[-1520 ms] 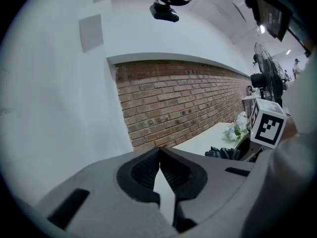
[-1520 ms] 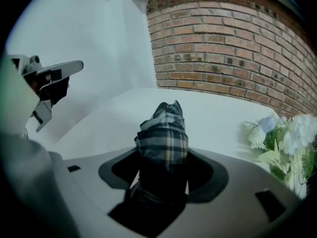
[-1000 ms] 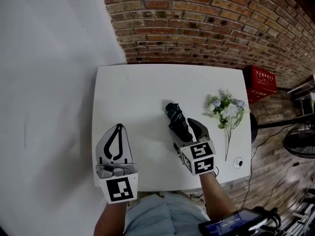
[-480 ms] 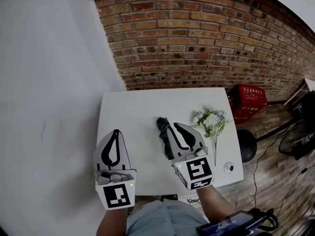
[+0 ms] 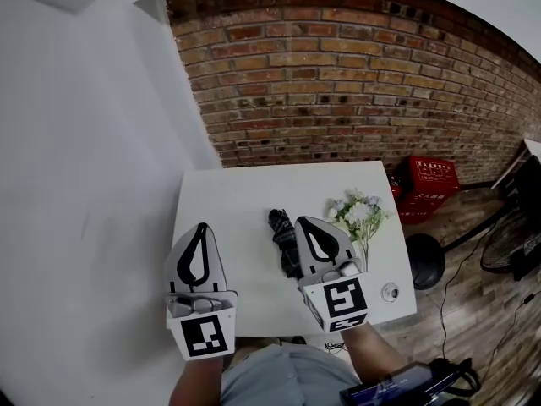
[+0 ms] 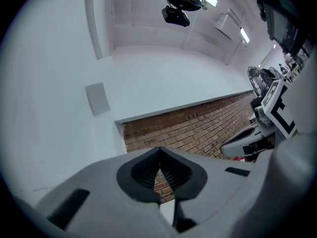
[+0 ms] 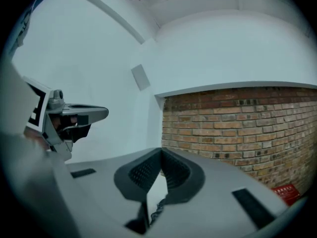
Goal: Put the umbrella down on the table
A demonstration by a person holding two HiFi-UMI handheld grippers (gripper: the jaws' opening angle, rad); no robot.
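Note:
The dark folded umbrella (image 5: 284,237) lies flat on the white table (image 5: 237,201), near its middle. My right gripper (image 5: 303,221) hovers above the table just right of the umbrella; its jaws have just been closing and now stand shut with nothing between them. My left gripper (image 5: 201,226) hangs over the table's left side, also shut and empty. In the left gripper view the left gripper (image 6: 159,150) points at the brick wall with its tips touching. In the right gripper view the right gripper (image 7: 161,151) does the same.
A bunch of pale flowers (image 5: 358,216) lies right of the umbrella, and a small round object (image 5: 390,292) sits near the table's front right corner. A red crate (image 5: 434,178), a black stool (image 5: 425,260) and a fan (image 5: 510,256) stand on the floor at right.
Both grippers have risen away from the table. The right gripper's jaws, open beside the umbrella a second ago, have closed empty. The umbrella stays on the table.

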